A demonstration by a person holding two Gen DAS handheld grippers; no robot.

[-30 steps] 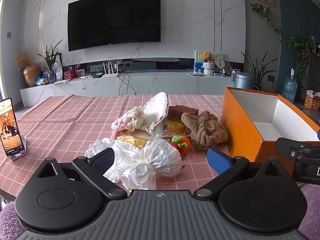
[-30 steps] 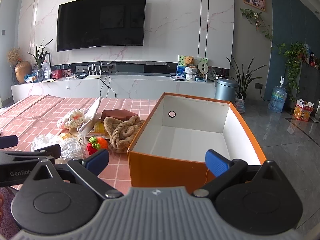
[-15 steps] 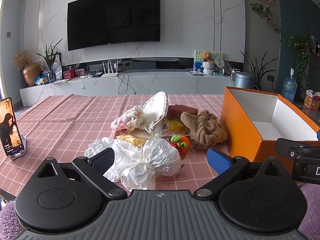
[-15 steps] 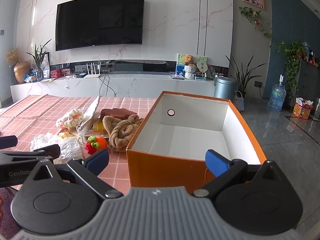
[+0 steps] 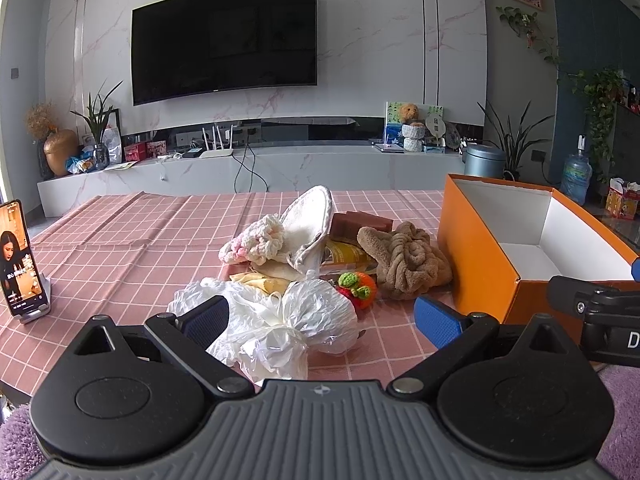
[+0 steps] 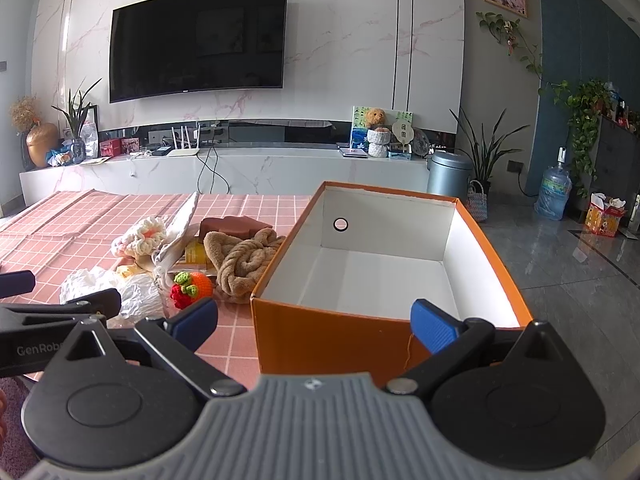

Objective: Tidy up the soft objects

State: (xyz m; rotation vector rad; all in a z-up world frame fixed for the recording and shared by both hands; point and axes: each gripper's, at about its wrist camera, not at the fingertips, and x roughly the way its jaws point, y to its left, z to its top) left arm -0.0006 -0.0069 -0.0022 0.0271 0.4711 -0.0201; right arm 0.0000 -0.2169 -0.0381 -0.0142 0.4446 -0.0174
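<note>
A pile of soft things lies on the pink checked tablecloth (image 5: 120, 240): a crumpled white plastic bag (image 5: 280, 328), a brown plush towel (image 5: 404, 260), a crocheted orange-and-red fruit (image 5: 358, 286), a pink-white knitted piece (image 5: 256, 240) and a white slipper (image 5: 308, 220). An empty orange box (image 6: 380, 264) with white inside stands to the right of the pile. My left gripper (image 5: 320, 318) is open just before the plastic bag. My right gripper (image 6: 316, 320) is open at the box's near wall. Nothing is held.
A phone on a stand (image 5: 20, 264) sits at the table's left edge. Behind the table run a marble TV bench (image 5: 280, 164) and a wall TV (image 5: 224, 40). A brown block (image 6: 236, 226) and a yellow packet (image 6: 194, 254) lie in the pile.
Both grippers have drifted only slightly; the pile and the box appear a touch lower in the views. Nothing was taken hold of.
</note>
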